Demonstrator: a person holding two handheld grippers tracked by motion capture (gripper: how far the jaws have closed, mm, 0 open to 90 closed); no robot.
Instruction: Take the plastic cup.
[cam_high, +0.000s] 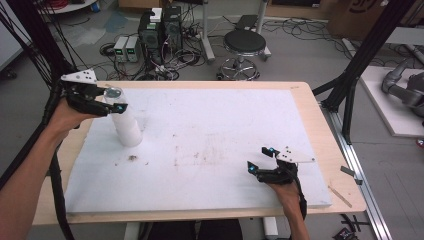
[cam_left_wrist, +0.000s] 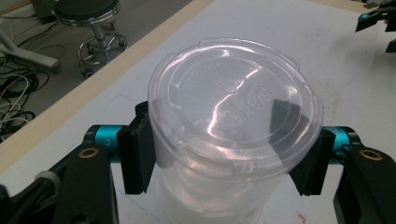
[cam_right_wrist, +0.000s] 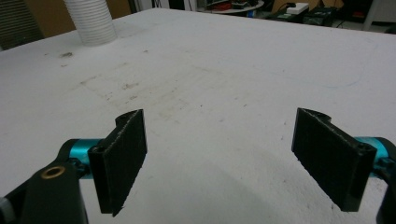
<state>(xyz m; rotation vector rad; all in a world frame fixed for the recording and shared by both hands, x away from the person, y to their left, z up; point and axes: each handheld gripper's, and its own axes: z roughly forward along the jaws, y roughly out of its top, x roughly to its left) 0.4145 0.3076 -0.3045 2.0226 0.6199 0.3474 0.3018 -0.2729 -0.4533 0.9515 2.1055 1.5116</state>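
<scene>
— Clear plastic lidded cup stack (cam_left_wrist: 233, 140), at the white board's (cam_high: 210, 145) far-left corner: grabbed?
— Left gripper (cam_left_wrist: 224, 156) clamps it, unlifted. Right gripper (cam_right_wrist: 229, 161) gapes empty near the front edge.

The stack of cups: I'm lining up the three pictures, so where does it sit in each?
High view: stack of cups at the table's far left, left gripper at its top.
Left gripper view: centre, between the fingers.
Right gripper view: top left, cut by the edge.
Shared landmark: white table top, stained mid-table.
</scene>
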